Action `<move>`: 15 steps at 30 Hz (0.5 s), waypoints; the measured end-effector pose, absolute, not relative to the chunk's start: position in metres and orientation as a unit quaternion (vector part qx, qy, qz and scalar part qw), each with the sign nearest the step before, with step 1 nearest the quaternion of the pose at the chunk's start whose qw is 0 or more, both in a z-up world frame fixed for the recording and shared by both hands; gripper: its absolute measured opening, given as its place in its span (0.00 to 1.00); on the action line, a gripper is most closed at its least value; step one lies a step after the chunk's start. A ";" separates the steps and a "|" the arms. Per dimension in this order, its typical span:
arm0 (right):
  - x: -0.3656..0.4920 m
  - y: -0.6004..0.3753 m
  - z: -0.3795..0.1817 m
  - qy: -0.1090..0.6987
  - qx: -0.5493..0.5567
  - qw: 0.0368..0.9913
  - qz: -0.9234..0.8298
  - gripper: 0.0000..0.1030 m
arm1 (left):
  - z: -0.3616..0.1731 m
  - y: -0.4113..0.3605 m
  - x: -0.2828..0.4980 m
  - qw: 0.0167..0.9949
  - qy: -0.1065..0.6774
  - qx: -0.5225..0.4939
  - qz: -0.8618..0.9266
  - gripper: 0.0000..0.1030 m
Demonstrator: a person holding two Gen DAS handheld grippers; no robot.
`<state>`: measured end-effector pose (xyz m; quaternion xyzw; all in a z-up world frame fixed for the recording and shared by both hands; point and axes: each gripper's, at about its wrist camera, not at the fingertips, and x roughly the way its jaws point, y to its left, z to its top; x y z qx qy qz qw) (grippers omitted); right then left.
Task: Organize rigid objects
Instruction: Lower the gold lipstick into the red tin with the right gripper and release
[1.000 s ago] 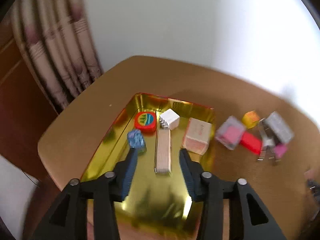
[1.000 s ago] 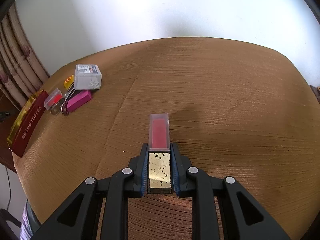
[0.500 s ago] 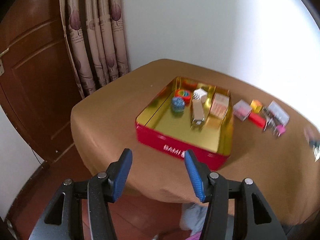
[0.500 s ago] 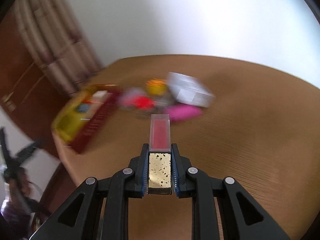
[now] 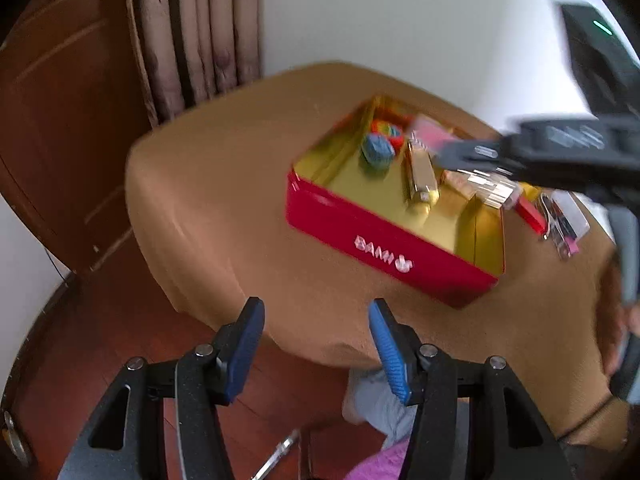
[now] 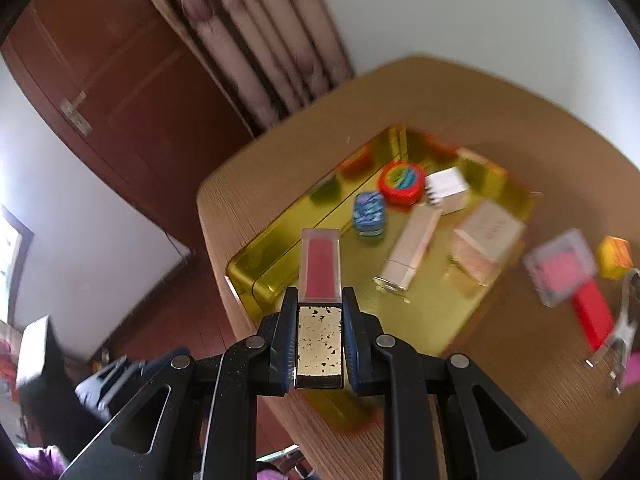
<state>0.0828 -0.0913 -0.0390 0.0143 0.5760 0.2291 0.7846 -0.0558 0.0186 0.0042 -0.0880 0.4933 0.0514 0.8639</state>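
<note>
My right gripper [image 6: 320, 300] is shut on a clear lip-gloss tube [image 6: 320, 264] with red inside and a gold cap, held over the near left part of the gold-lined red tin [image 6: 276, 252]. In the tin lie a blue round box [image 6: 369, 212], a red round tin [image 6: 401, 182], a white box [image 6: 448, 188], a long beige box [image 6: 408, 252] and a pink-cream box [image 6: 488, 240]. My left gripper [image 5: 316, 344] is open and holds nothing. It hangs off the table's near edge, short of the tin [image 5: 384, 248]. The right gripper's blurred black frame [image 5: 560, 148] reaches over the tin from the right.
Right of the tin on the brown table [image 6: 500, 380] lie a clear case with pink inside [image 6: 560, 272], an orange cube [image 6: 614, 256], a red stick [image 6: 592, 312] and metal clippers [image 6: 624, 320]. A curtain [image 5: 192, 40] and a wooden door [image 5: 60, 120] stand behind; red floor lies below.
My left gripper drew back from over the tin to beyond the table's near edge. My right gripper swung left across the table with the tube and now hangs over the tin.
</note>
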 end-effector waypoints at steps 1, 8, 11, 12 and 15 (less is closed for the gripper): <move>0.087 -0.086 -0.045 0.583 0.010 0.780 0.227 0.19 | 0.002 0.019 -0.055 0.860 0.499 -0.093 0.047 0.54; 0.118 -0.052 -0.080 0.618 -0.019 0.761 0.198 0.19 | 0.001 0.020 -0.055 0.863 0.495 -0.094 0.046 0.54; 0.127 -0.048 -0.088 0.627 -0.023 0.755 0.192 0.19 | -0.001 0.021 -0.053 0.861 0.498 -0.093 0.047 0.54; 0.130 -0.047 -0.089 0.628 -0.024 0.754 0.189 0.19 | -0.001 0.021 -0.052 0.860 0.499 -0.094 0.047 0.54; 0.135 -0.042 -0.096 0.632 -0.031 0.752 0.185 0.19 | -0.003 0.024 -0.050 0.856 0.504 -0.104 0.045 0.54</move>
